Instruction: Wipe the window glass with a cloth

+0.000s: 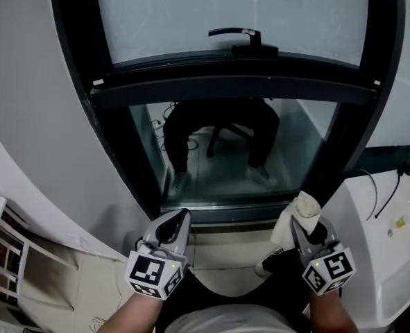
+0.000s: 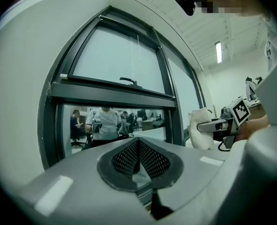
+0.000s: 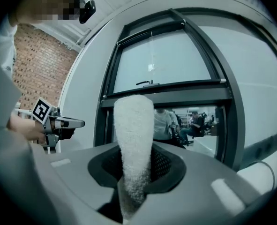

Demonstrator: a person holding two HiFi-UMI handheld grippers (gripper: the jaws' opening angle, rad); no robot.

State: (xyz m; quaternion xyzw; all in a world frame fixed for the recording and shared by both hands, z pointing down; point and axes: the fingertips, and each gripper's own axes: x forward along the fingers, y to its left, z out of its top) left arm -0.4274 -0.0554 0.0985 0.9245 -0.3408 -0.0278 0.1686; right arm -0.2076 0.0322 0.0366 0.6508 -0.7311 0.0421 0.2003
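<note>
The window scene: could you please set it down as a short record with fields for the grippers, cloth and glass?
left gripper: jaws together, empty
right gripper: shut on white cloth
lower pane: clear glass, dark frame
upper pane: frosted, black handle at its base
cloth position: upright, near the lower pane's right bottom corner, seemingly short of the glass

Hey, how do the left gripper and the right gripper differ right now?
The left gripper has its jaws closed on nothing; the right gripper is clamped on a white cloth that sticks out past its tips. The left gripper sits below the lower left corner of the window, the right gripper below the lower right. Both point toward it.
</note>
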